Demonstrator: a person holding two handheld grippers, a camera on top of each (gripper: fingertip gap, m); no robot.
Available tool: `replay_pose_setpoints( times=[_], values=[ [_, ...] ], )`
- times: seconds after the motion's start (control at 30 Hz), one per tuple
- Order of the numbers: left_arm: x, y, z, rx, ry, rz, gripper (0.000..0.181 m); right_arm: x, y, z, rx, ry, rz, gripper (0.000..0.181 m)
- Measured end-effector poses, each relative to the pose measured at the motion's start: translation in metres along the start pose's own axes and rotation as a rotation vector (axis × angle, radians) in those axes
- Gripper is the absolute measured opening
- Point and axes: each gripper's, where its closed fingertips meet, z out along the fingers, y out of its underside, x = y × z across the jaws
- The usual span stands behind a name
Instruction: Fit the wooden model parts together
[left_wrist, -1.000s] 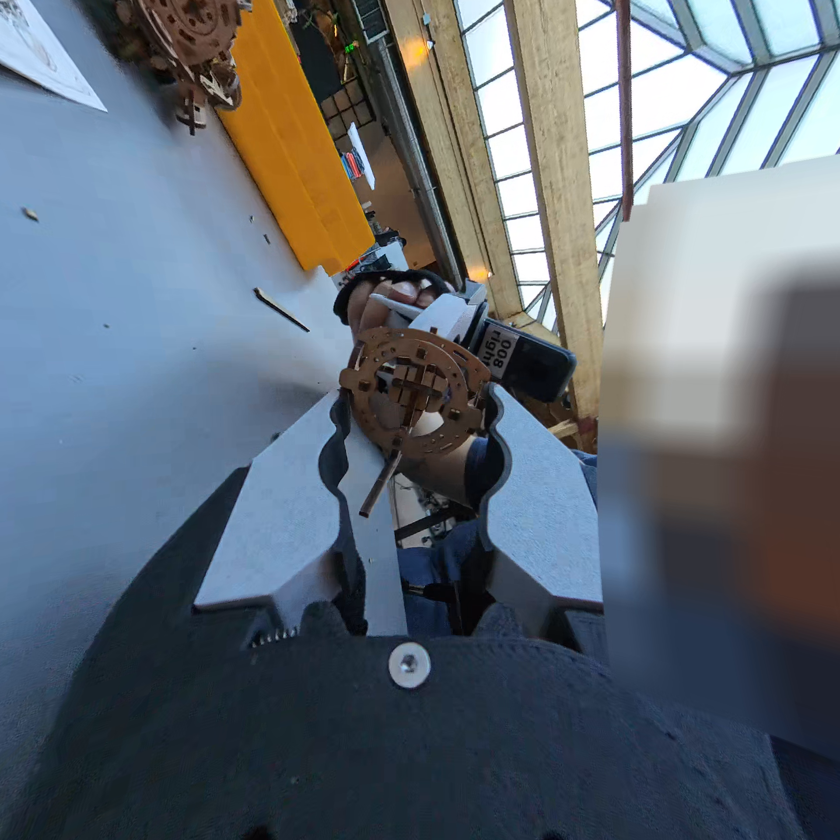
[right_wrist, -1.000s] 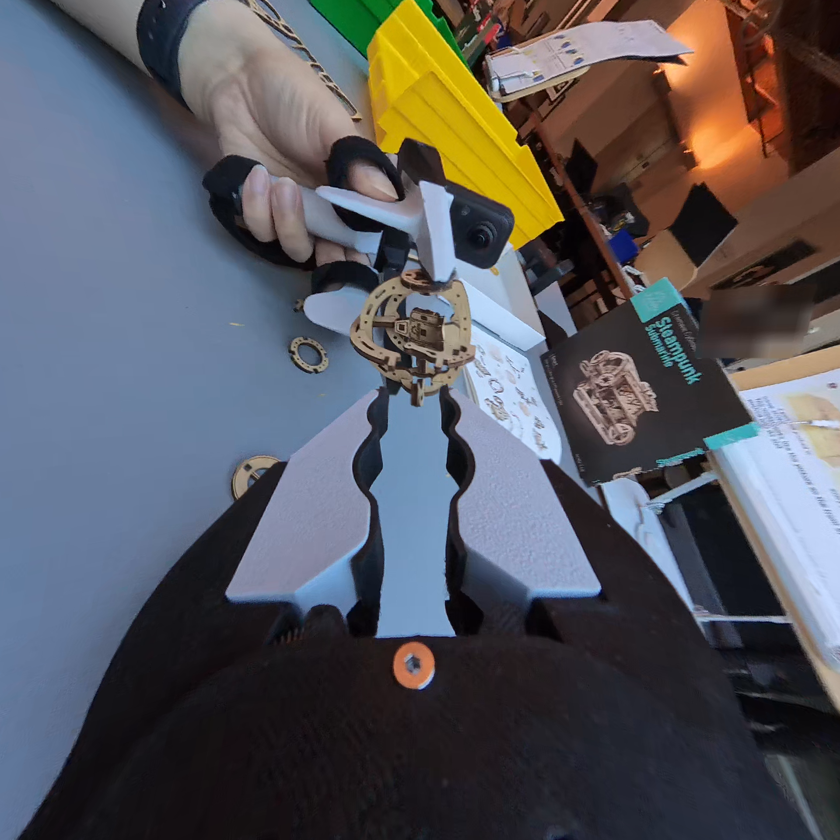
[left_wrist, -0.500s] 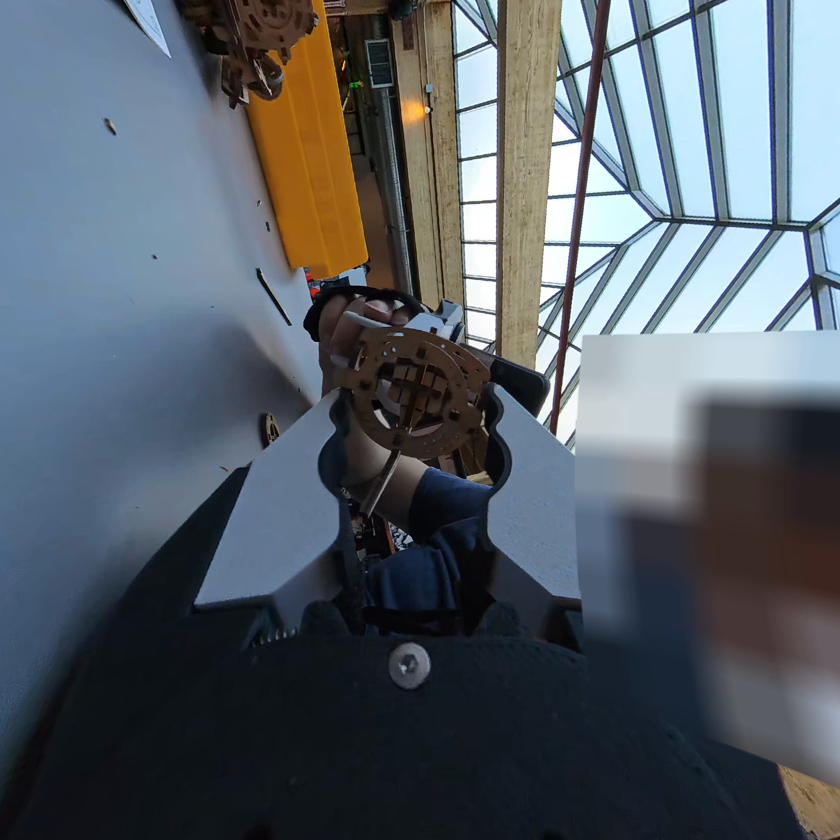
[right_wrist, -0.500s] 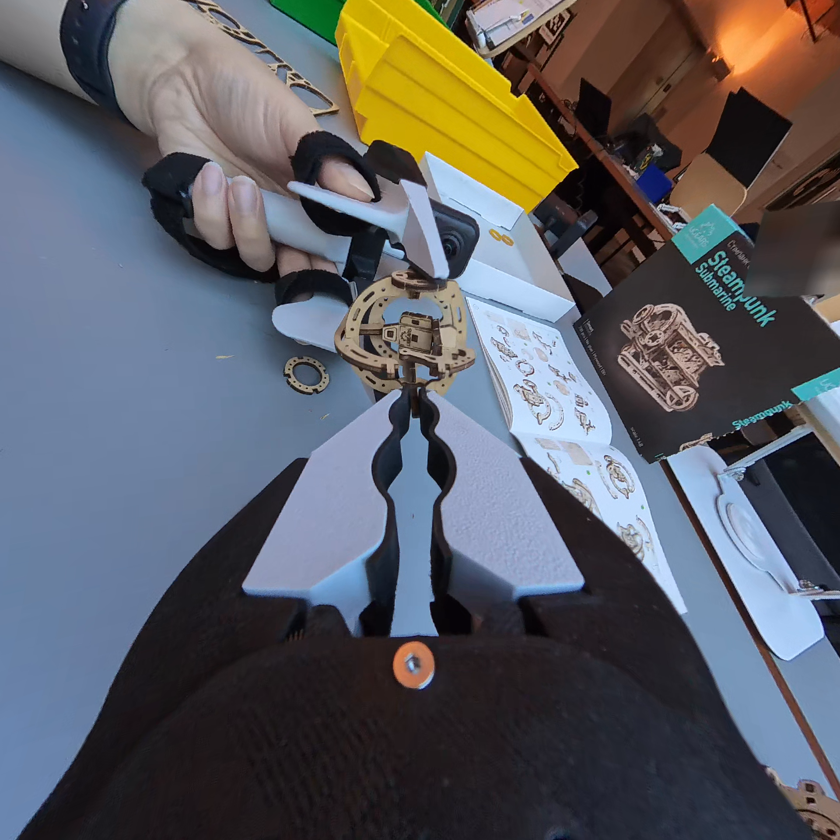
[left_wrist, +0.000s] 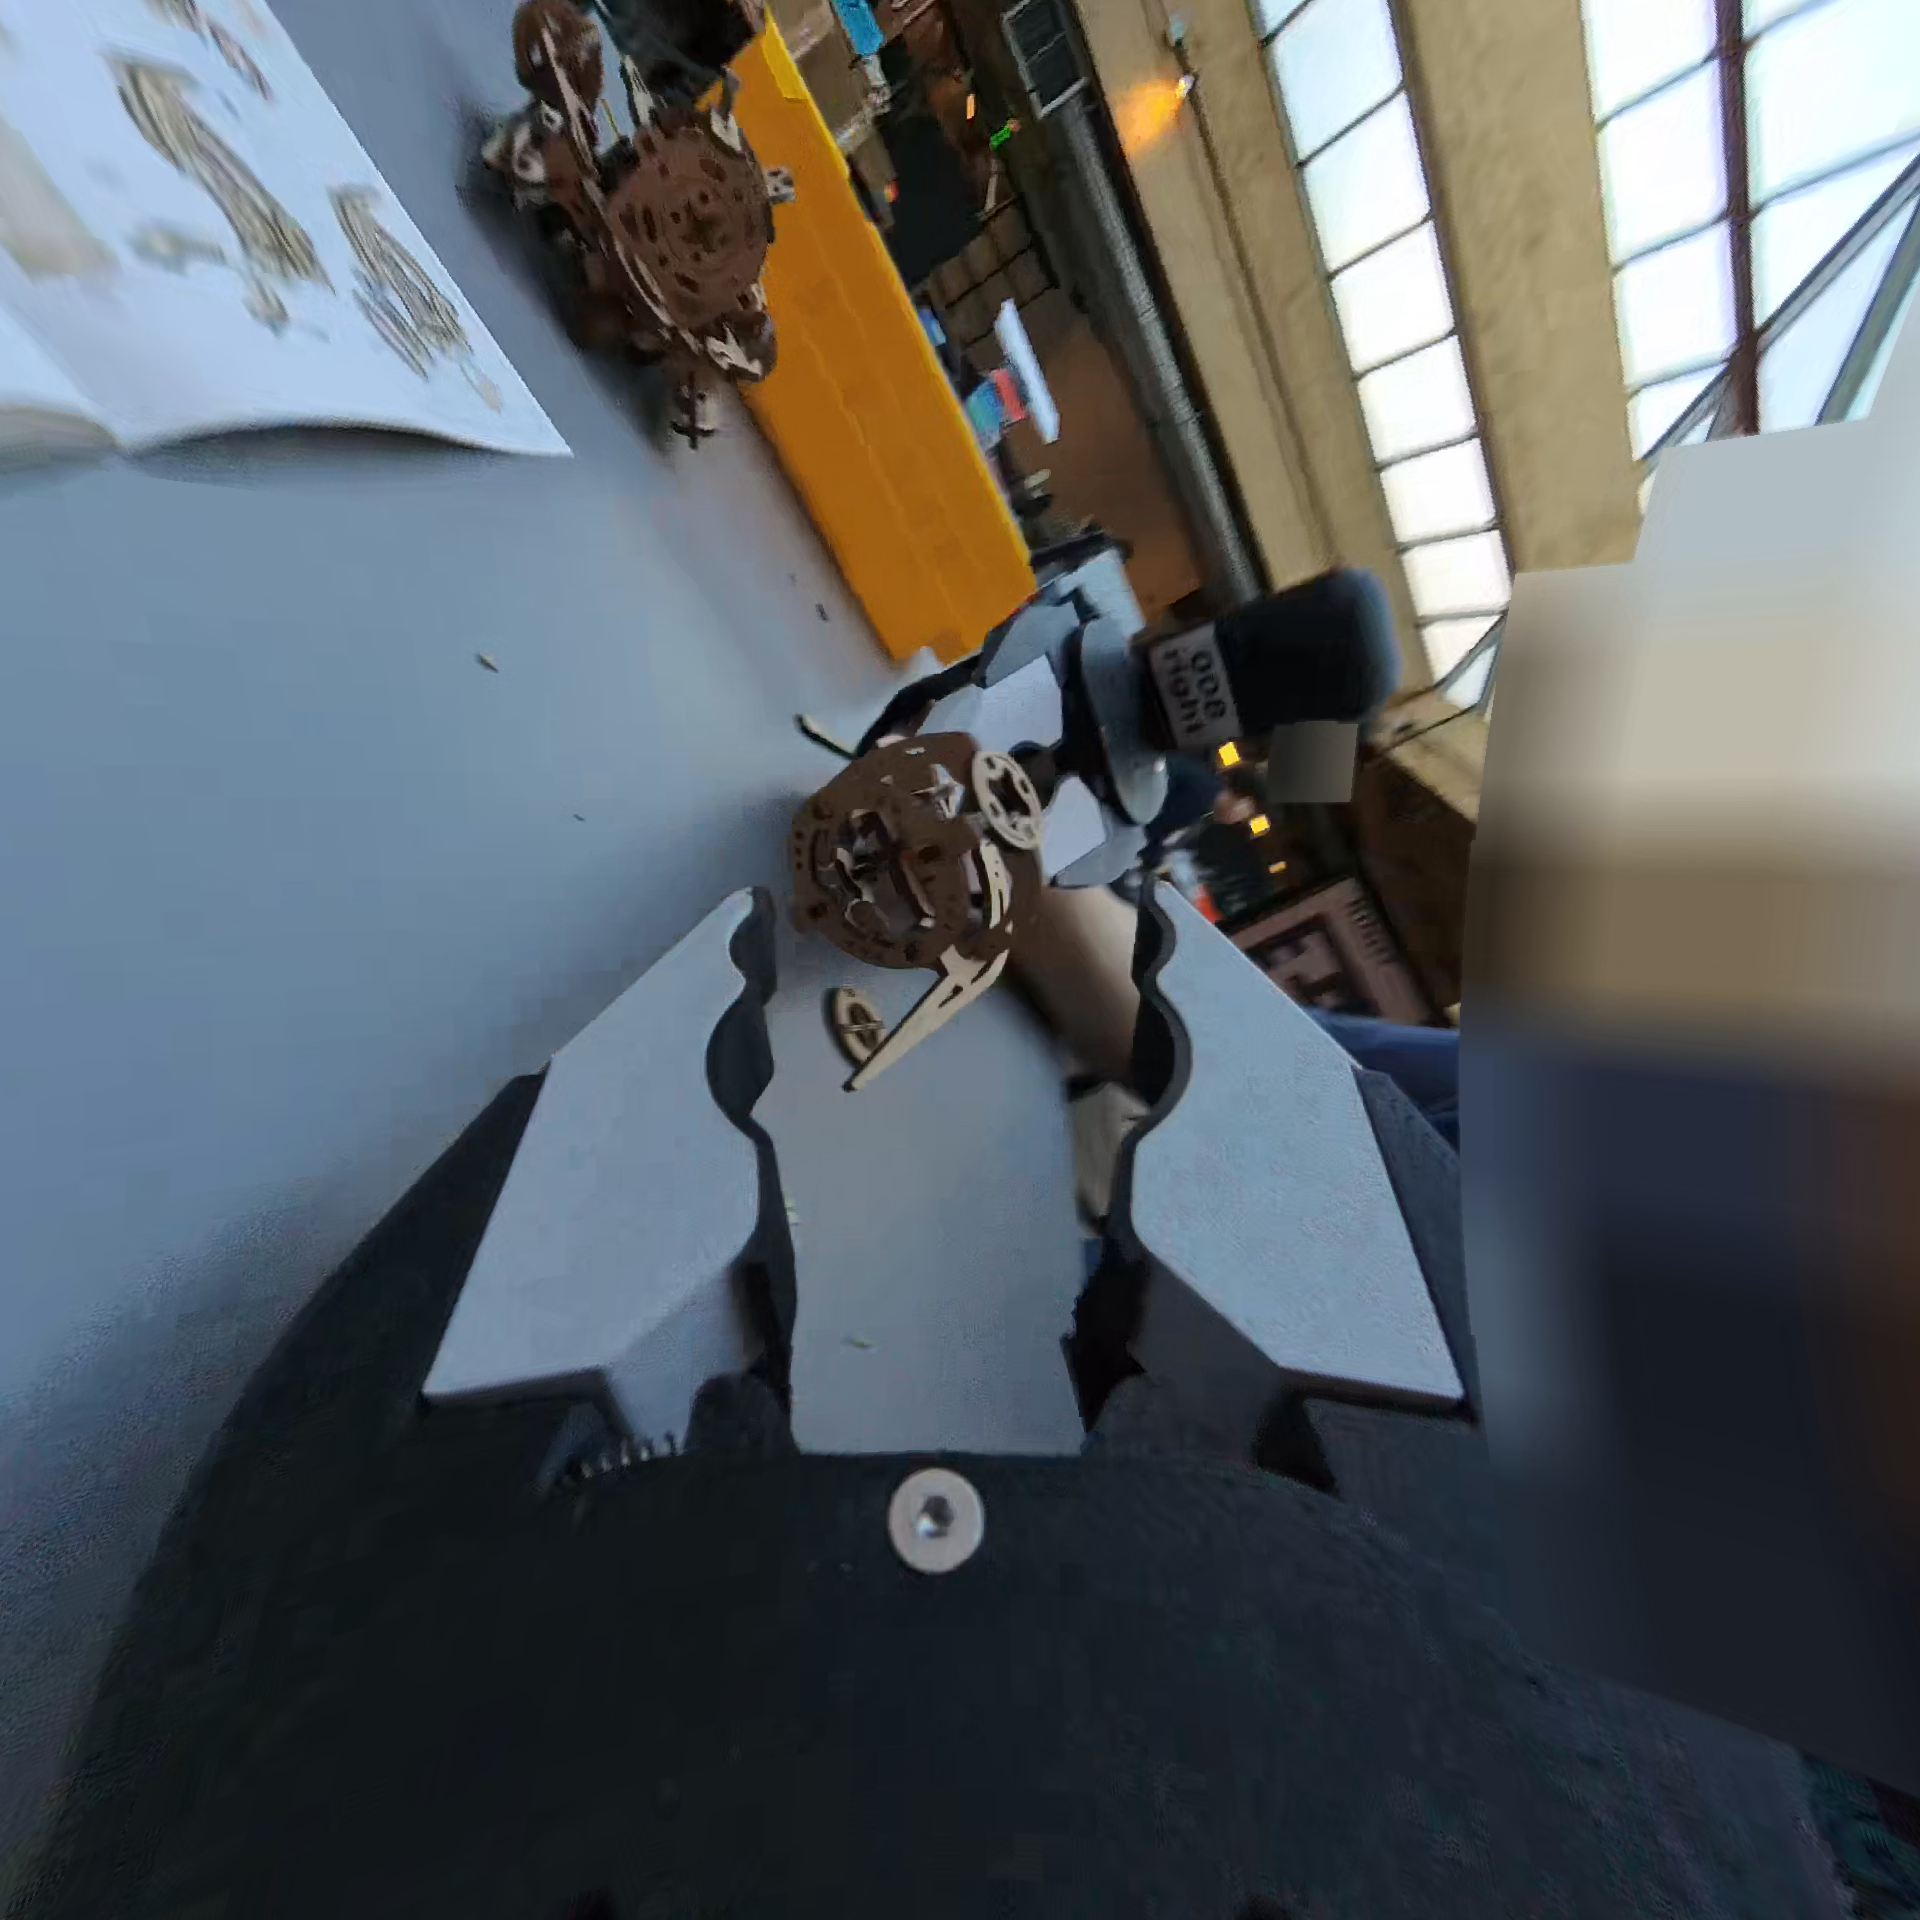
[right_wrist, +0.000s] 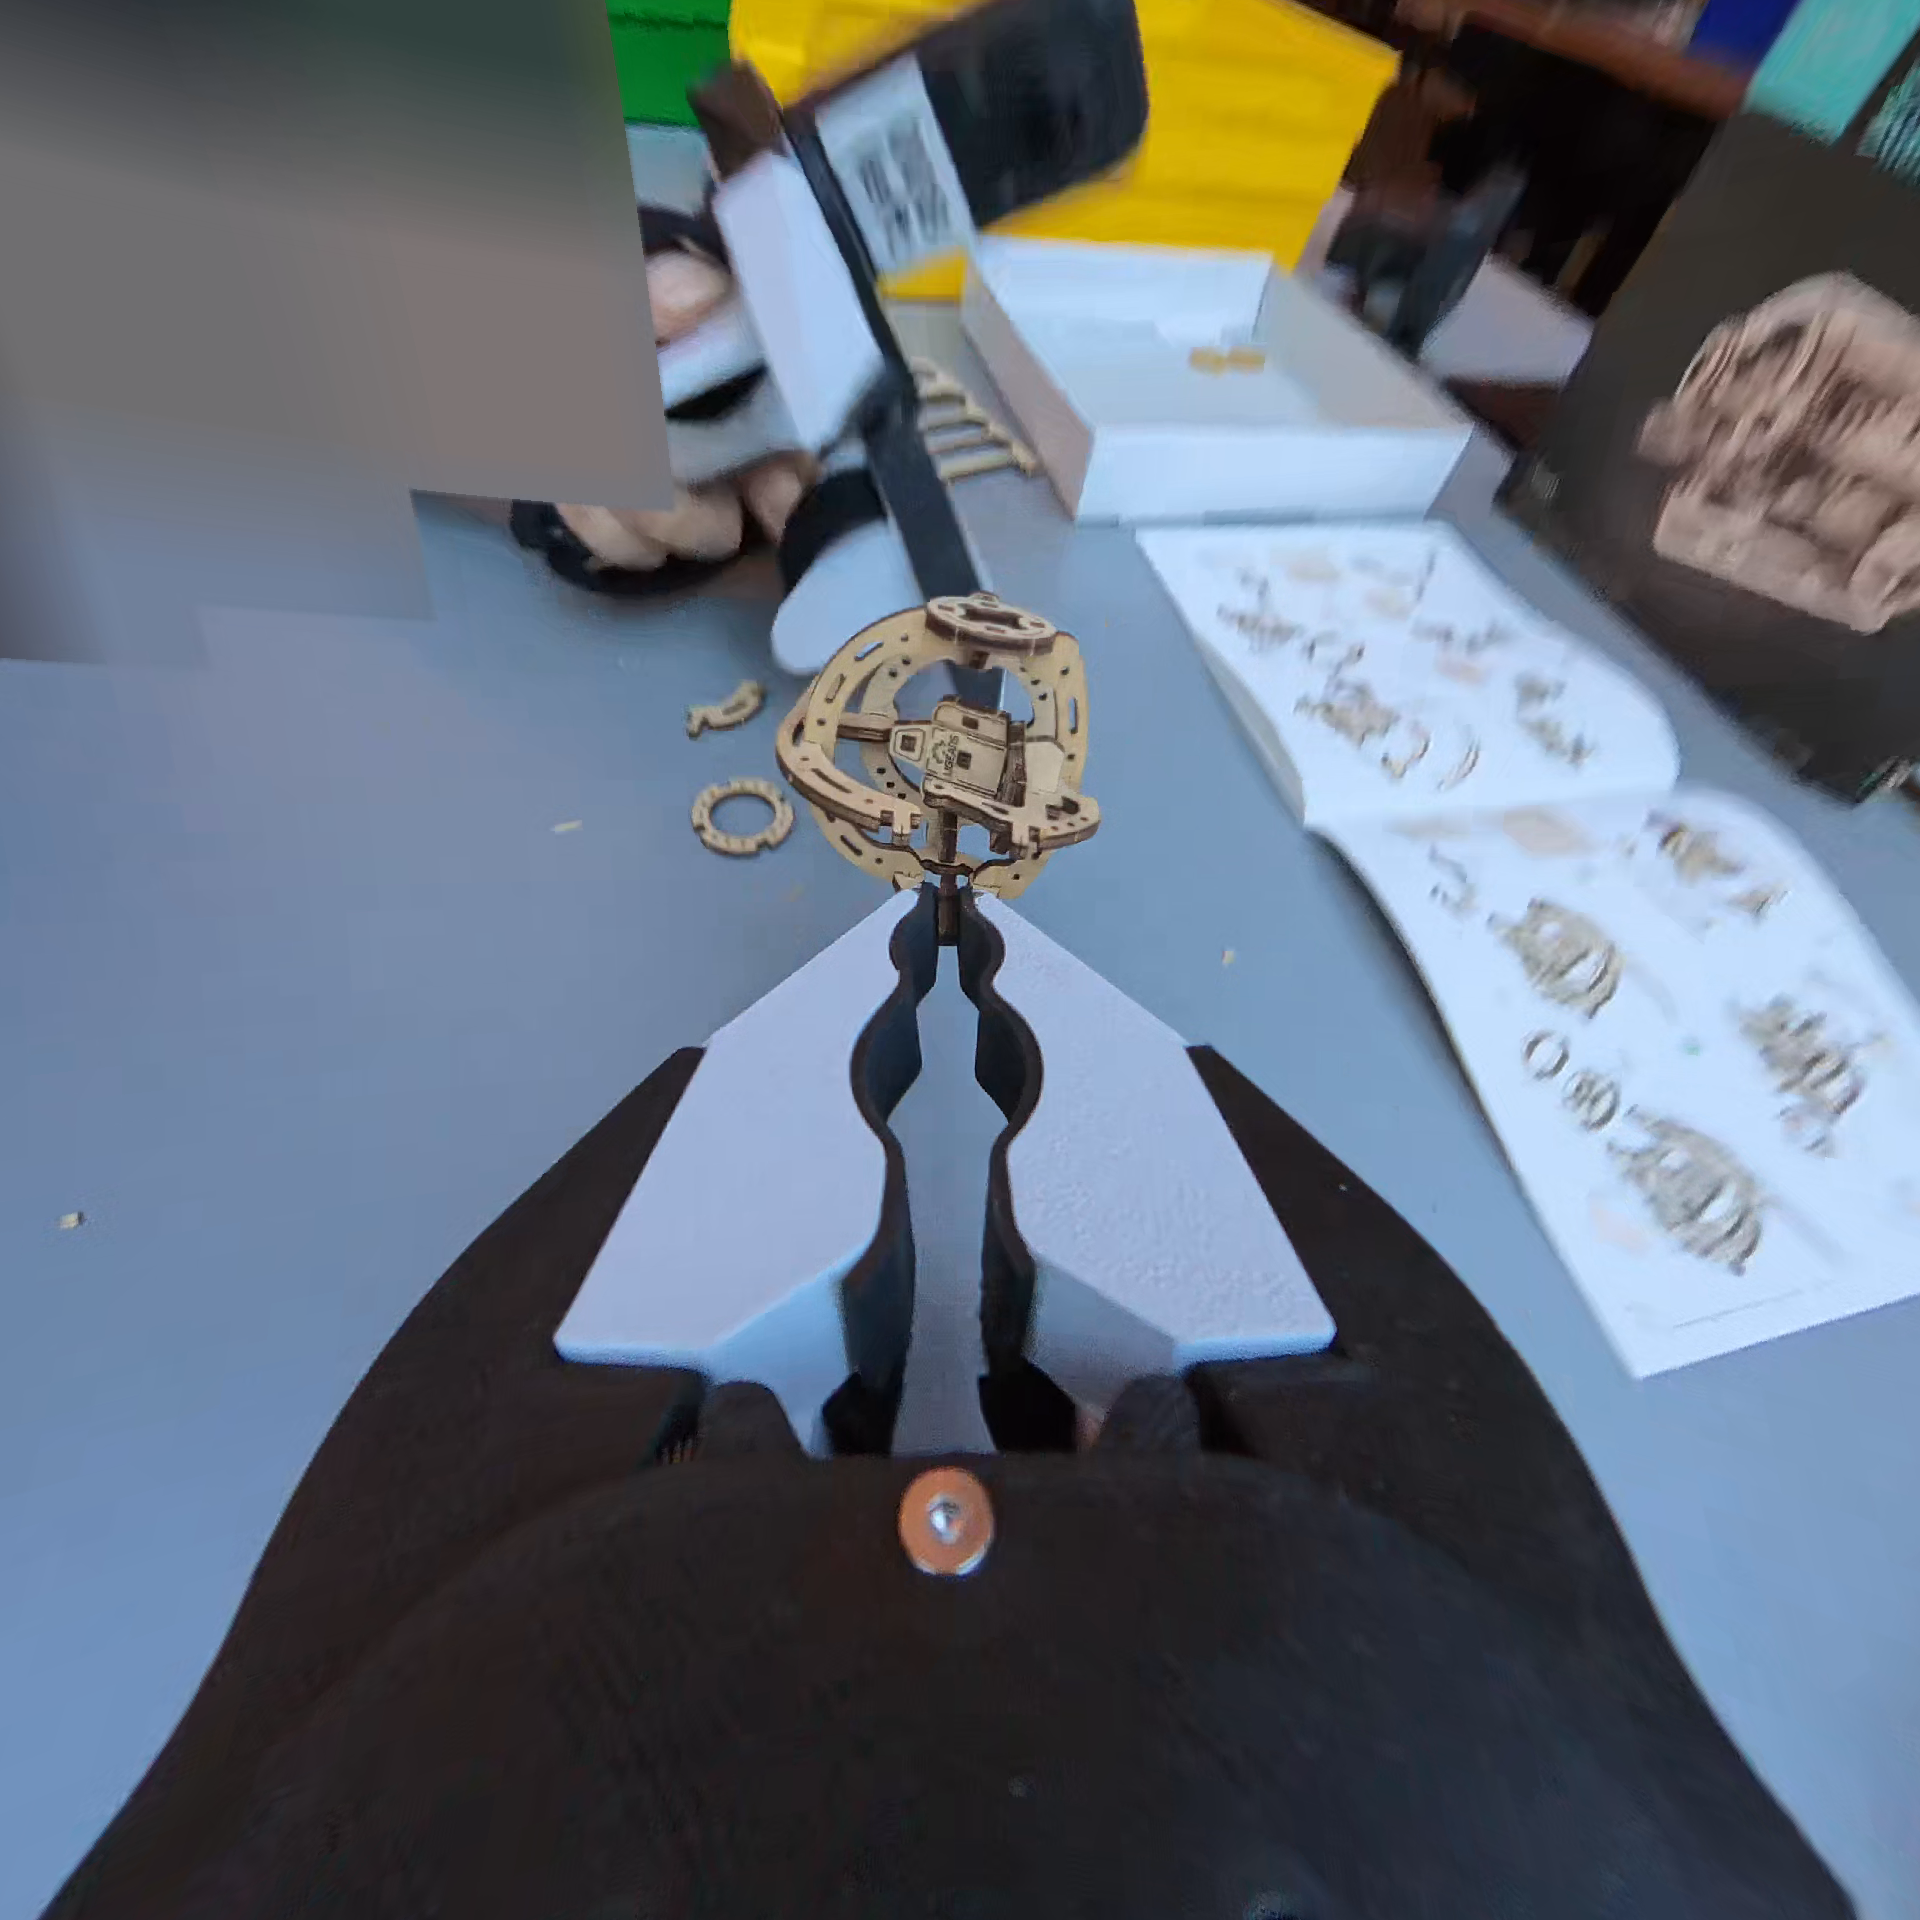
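Observation:
My right gripper is shut on the thin stem of a small wooden ring assembly and holds it above the grey table. In the left wrist view the same assembly hangs just beyond my left gripper, which is open and empty. The right gripper's fingers show behind it. A pale strut sticks out from the assembly toward my left gripper. My left gripper's fingers show in the right wrist view behind the assembly. A loose wooden ring and a small curved piece lie on the table.
An open instruction booklet, a white shallow box and a black product box lie to the right. Yellow bins stand at the back. A larger wooden model sits by a yellow bin. A small wooden disc lies on the table. There is about 5 cm between the tips of the two grippers. My left gripper's tips are some 9 cm from the small curved piece.
My right gripper has closed onto the assembly's stem. My left gripper, which flanked the assembly, has drawn back from it. Both views have swung.

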Motion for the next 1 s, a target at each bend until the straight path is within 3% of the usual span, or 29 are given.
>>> replay_pose_setpoints(
  times=[0.1,0.2,0.27,0.5,0.77,0.93,1.0],
  values=[
    [-0.006,0.001,-0.004,-0.089,-0.121,0.313,0.072,0.002,0.010,0.002,-0.050,-0.065,0.089,0.000],
    [-0.004,0.006,-0.001,-0.120,-0.136,0.424,0.067,0.006,0.028,0.005,-0.164,-0.065,0.087,0.001],
    [-0.001,0.010,0.001,-0.132,-0.113,0.423,0.062,0.004,0.037,0.006,-0.227,-0.080,0.083,0.002],
    [-0.003,0.014,0.002,-0.158,-0.111,0.407,0.060,0.006,0.036,0.006,-0.215,-0.054,0.054,0.012],
    [-0.005,0.016,0.004,-0.169,-0.127,0.418,0.058,0.005,0.037,0.007,-0.224,-0.075,0.065,0.003],
    [-0.005,0.018,0.005,-0.183,-0.140,0.434,0.056,0.001,0.038,0.006,-0.230,-0.071,0.036,0.010],
    [-0.007,0.019,0.005,-0.190,-0.153,0.450,0.055,-0.001,0.038,0.006,-0.229,-0.080,0.024,0.001]
  ],
)
